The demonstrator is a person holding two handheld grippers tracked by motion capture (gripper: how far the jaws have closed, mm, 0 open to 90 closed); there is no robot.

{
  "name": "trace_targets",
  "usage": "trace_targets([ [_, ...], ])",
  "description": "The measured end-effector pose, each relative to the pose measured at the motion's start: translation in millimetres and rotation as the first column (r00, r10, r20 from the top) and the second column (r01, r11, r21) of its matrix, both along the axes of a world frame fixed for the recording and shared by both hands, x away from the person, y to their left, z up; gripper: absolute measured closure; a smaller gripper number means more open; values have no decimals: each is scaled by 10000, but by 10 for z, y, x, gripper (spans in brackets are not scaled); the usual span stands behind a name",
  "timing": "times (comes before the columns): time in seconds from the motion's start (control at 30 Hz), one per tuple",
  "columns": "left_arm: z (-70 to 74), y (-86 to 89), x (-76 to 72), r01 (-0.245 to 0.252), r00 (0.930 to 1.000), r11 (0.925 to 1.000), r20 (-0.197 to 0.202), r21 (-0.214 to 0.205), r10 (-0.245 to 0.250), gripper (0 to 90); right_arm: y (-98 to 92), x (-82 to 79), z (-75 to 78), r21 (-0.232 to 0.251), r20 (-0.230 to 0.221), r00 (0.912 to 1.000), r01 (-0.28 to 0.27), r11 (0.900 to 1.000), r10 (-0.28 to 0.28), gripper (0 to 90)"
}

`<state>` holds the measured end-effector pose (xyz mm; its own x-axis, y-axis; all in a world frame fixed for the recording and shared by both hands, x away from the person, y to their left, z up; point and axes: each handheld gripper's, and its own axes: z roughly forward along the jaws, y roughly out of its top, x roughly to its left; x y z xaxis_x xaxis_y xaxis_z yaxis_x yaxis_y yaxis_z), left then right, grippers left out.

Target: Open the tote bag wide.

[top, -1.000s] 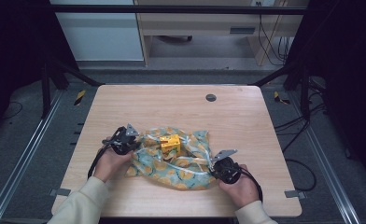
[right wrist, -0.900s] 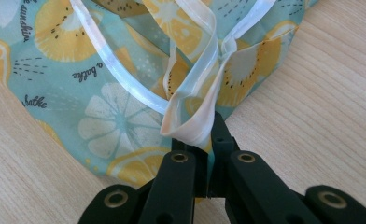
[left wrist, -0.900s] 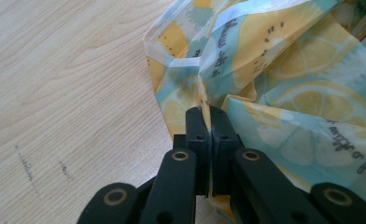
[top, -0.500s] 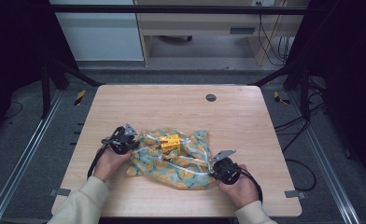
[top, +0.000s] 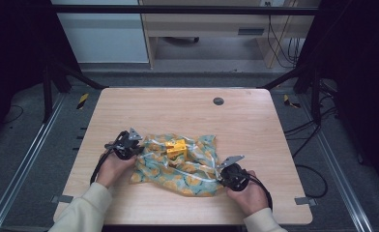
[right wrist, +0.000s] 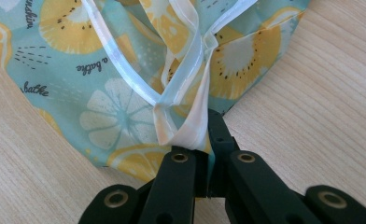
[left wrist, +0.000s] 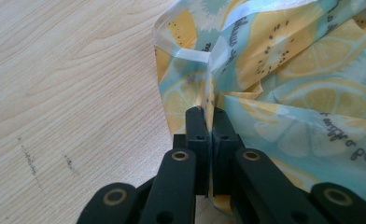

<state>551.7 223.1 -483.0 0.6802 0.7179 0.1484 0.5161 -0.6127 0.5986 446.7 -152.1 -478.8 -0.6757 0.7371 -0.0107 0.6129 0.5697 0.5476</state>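
A teal cloth bag printed with lemon slices [top: 180, 166] lies crumpled on the near half of the wooden table [top: 178, 111]. A yellow block [top: 177, 147] pokes out at its top. My left gripper [top: 129, 146] pinches the bag's left edge; in the left gripper view the jaws [left wrist: 208, 122] are shut on a fold of the cloth [left wrist: 274, 70]. At the bag's right corner my right gripper [top: 225, 168] holds the fabric; in the right gripper view the jaws [right wrist: 197, 147] are shut on the white-trimmed rim of the bag [right wrist: 125, 84].
A small round grommet [top: 218, 101] sits in the far part of the tabletop. Black frame posts stand at both sides, and cables [top: 308, 130] trail on the floor to the right. Bare wood lies behind the bag.
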Motion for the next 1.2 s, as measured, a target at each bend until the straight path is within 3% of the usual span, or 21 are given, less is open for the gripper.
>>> trace_targets([
  [0.23,-3,5,-1,-34,10000,10000,27,-10,34,885,-10,7,-9,-37,-16,10000,29,10000,-29,900],
  [0.4,15,9,-22,-93,9998,10000,158,11,92,833,-18,11,-38,286,36,10000,15,9996,-16,883],
  [0.63,90,9,-70,-45,9993,9999,361,-139,50,757,3,8,-23,581,393,9991,-186,9981,163,777],
  [0.73,111,-6,-89,-37,9991,9998,424,-199,45,714,20,6,-12,605,447,9990,-36,9982,9,686],
  [1.2,162,-41,-99,-287,9973,9986,669,-448,317,340,36,22,13,656,1034,9936,382,9971,-449,359],
])
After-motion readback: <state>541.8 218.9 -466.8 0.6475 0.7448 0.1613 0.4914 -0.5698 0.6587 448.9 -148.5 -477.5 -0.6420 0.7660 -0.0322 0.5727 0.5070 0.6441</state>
